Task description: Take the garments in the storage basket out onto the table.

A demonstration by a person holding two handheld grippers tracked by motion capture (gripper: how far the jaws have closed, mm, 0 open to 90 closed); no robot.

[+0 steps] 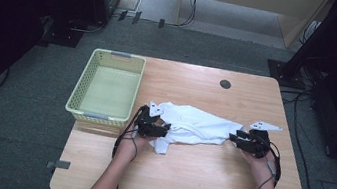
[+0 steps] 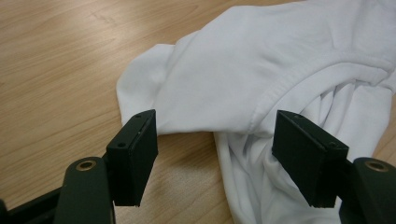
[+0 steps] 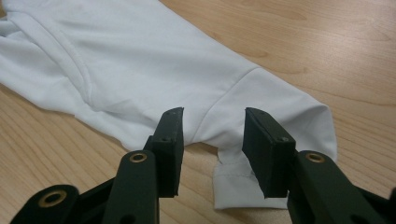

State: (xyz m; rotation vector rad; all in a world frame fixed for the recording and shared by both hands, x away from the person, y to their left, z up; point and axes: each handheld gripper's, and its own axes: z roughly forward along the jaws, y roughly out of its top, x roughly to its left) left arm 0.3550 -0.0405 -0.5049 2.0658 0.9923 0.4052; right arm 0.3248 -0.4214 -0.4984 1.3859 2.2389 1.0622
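No writing or label is readable on the white garment, which lies crumpled on the wooden table just right of the pale yellow basket. The left gripper stands wide over the garment's near edge, pads clear of it. The right gripper is narrower, with the sleeve end between its jaws unpinched; grey carpet surrounds the table.

We find no readable text, label, brand, number or sign anywhere in these frames.
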